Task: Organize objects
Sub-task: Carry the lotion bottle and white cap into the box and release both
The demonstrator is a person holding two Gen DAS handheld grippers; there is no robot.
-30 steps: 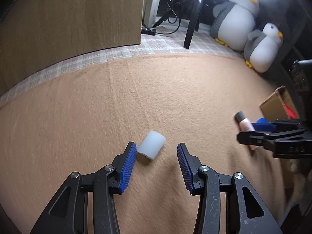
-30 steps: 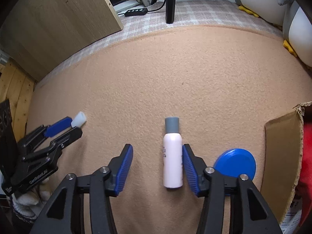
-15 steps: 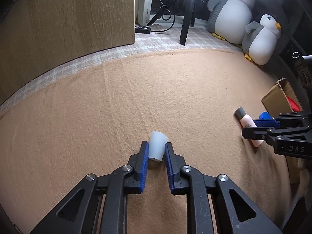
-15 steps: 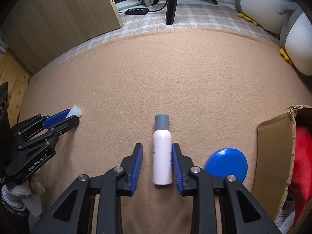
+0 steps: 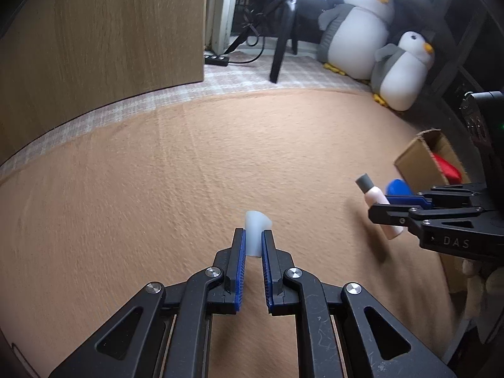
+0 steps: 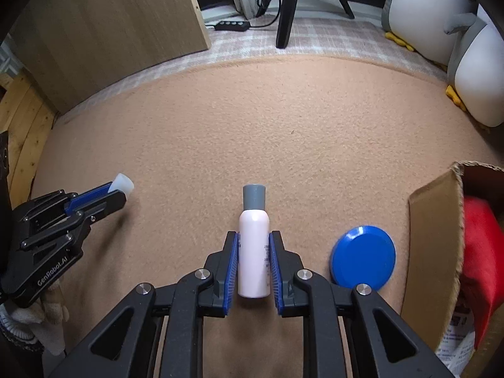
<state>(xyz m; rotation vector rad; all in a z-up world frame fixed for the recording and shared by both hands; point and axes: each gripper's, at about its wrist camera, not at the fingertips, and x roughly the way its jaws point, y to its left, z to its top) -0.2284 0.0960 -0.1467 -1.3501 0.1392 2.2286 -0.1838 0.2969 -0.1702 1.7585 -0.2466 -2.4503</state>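
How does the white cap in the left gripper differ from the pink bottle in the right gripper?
The white cap is short, stubby and translucent white; the pink bottle is long, pale pink, with a grey lid. The cap looks clear of the blanket; whether the bottle is cannot be told. Both sit between closing blue pads.

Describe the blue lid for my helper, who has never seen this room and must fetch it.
Find the tan blanket and, at its right edge, the open cardboard box holding something red. Just left of that box lies the blue lid, flat on the blanket beside the pink bottle. It is the only round, flat, bright blue thing there.
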